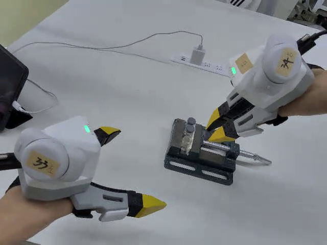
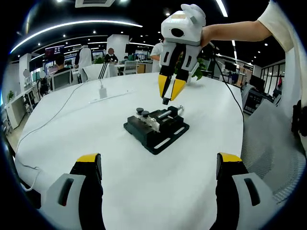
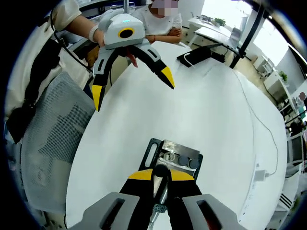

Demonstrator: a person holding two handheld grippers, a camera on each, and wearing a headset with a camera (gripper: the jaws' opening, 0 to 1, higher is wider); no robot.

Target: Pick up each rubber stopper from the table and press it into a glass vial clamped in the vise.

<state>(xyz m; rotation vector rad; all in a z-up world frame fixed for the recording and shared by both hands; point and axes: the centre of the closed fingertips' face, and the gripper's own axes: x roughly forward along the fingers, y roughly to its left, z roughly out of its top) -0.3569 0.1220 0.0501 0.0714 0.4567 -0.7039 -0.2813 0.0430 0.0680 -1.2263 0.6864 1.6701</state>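
A small black vise (image 1: 199, 171) stands mid-table and clamps glass vials (image 1: 188, 140); one has a grey stopper (image 1: 191, 122) on top. In the right gripper view, one vial (image 3: 169, 155) is uncapped beside two stoppered ones (image 3: 183, 160). My right gripper (image 1: 218, 127) hovers just right of the vials, above the vise screw, shut on a dark rubber stopper (image 3: 160, 171). My left gripper (image 1: 132, 168) is held wide open and empty at the near left, well away from the vise (image 2: 160, 136). The left gripper view shows the right gripper (image 2: 169, 93) above the vise.
A white power strip (image 1: 202, 61) with a charger and a cable lies behind the vise. A dark device (image 1: 10, 87) sits at the left edge. The vise's steel handle (image 1: 253, 157) sticks out to the right. Bare white tabletop surrounds the vise.
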